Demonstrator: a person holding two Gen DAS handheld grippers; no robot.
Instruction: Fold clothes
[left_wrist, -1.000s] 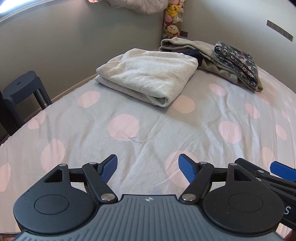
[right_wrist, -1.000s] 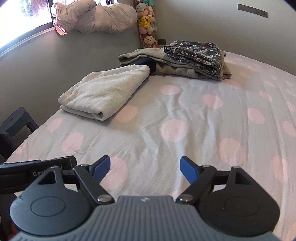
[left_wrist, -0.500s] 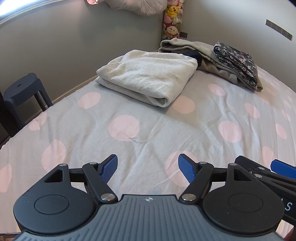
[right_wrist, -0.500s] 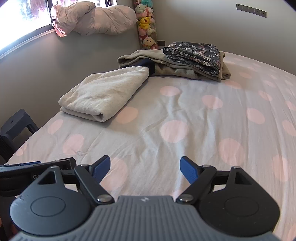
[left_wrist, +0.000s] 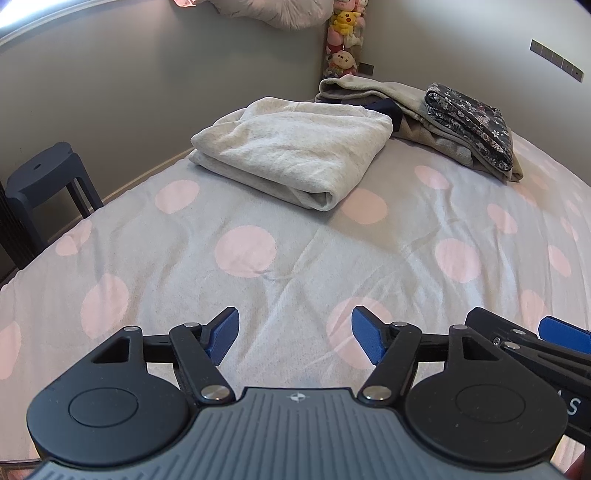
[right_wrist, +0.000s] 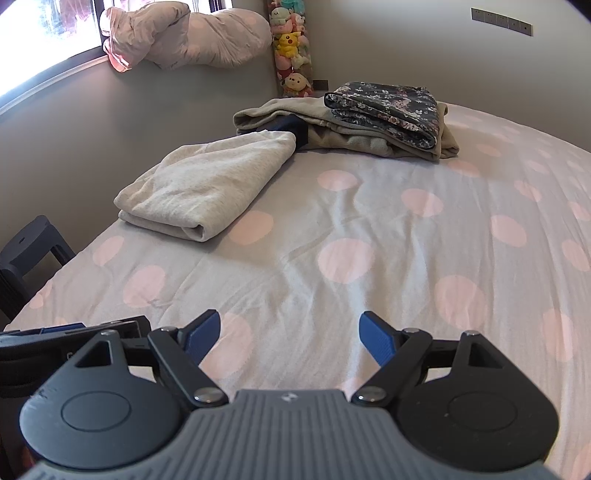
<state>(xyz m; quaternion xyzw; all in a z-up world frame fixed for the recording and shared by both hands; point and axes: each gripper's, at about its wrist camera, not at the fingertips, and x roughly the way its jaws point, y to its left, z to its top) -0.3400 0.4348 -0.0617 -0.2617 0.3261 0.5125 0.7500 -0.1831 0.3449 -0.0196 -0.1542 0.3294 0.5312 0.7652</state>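
Note:
A folded cream garment (left_wrist: 295, 147) lies on the bed, far ahead of my left gripper (left_wrist: 295, 338), which is open and empty low over the sheet. It also shows in the right wrist view (right_wrist: 210, 184), ahead and to the left of my right gripper (right_wrist: 291, 338), open and empty. Behind it is a pile with a beige garment (right_wrist: 354, 138), a dark blue piece (right_wrist: 295, 129) and a folded dark floral garment (right_wrist: 388, 110) on top; the pile also shows in the left wrist view (left_wrist: 469, 118). The right gripper's edge shows in the left wrist view (left_wrist: 546, 336).
The bed has a grey sheet with pink dots (right_wrist: 369, 229). A dark stool (left_wrist: 40, 177) stands off the bed's left side. A bundled pink duvet (right_wrist: 192, 37) lies on the window ledge. Plush toys (right_wrist: 291, 48) hang in the far corner.
Both grippers have drifted slightly; the clothes appear a little further up in the views. Both stay open and the clothes have not moved.

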